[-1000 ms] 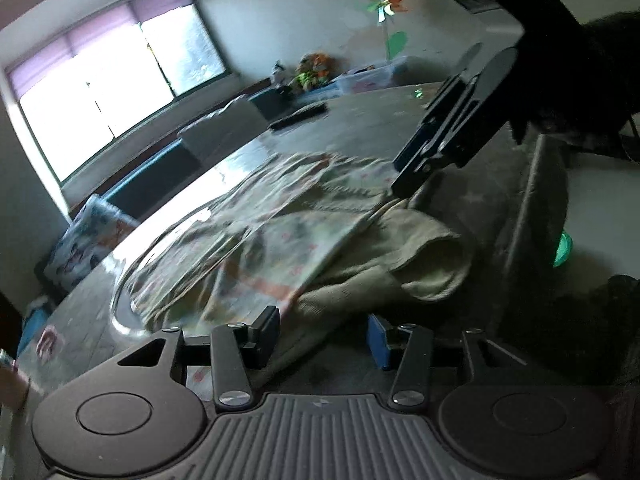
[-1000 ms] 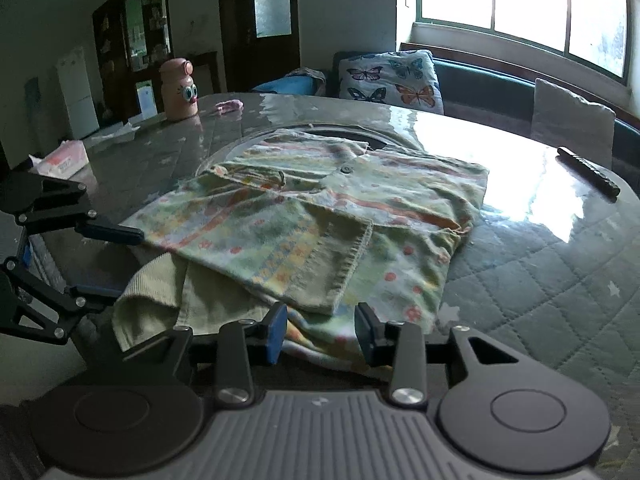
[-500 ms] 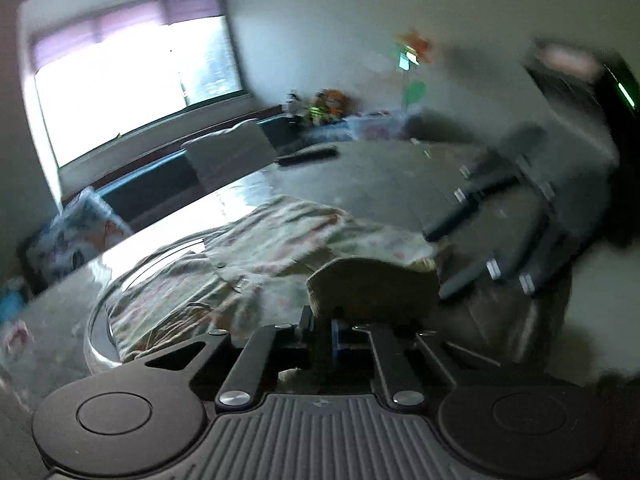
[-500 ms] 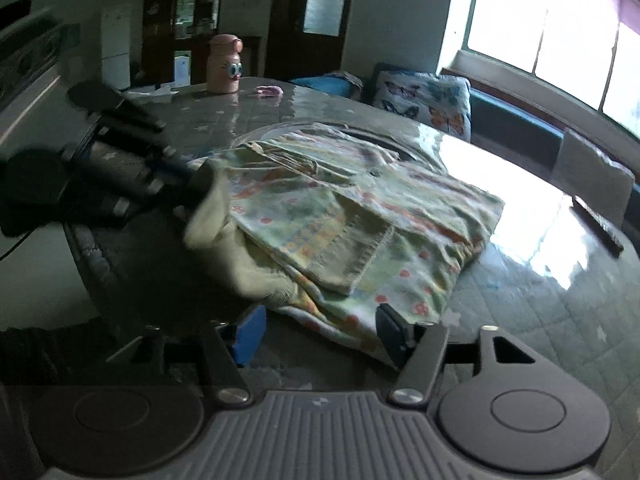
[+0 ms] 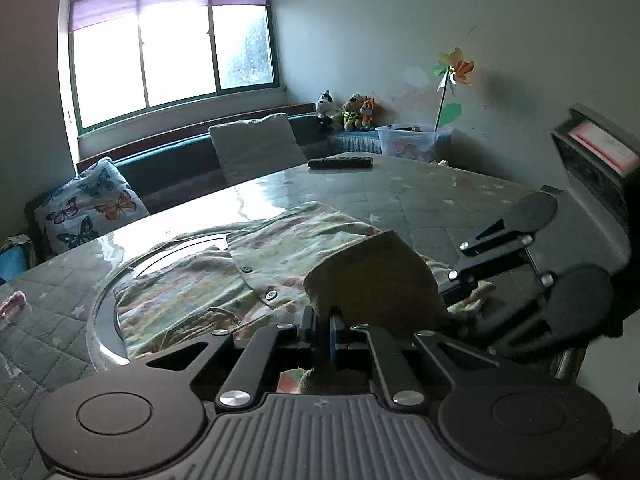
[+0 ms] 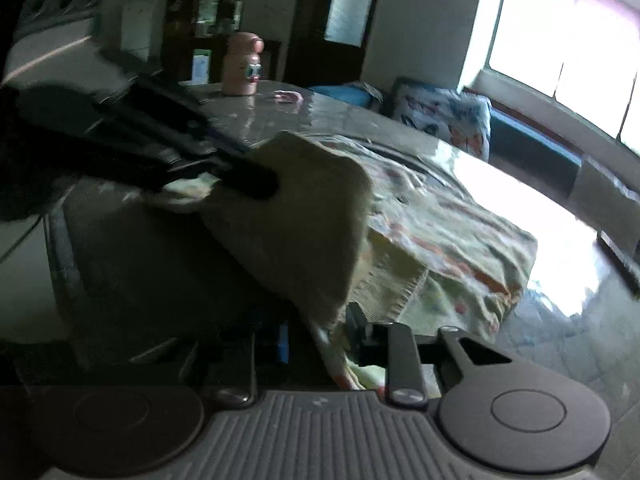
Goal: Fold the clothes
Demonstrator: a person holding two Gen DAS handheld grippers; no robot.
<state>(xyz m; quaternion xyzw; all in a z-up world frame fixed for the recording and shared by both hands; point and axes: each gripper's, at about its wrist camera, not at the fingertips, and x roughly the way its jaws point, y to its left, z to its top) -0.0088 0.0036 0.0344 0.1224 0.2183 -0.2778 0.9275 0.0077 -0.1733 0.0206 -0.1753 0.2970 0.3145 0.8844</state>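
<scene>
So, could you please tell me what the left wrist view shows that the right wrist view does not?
Only the left wrist view shows the remote control, the plush toys and the pinwheel. Only the right wrist view shows the pink bottle. Both show the patterned shirt, its olive hem lifted, and the butterfly pillow.

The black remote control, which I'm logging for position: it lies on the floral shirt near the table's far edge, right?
Not quite. The black remote control lies on the bare grey quilted table cover near the far edge, well apart from the floral button shirt, as the left wrist view shows.
</scene>
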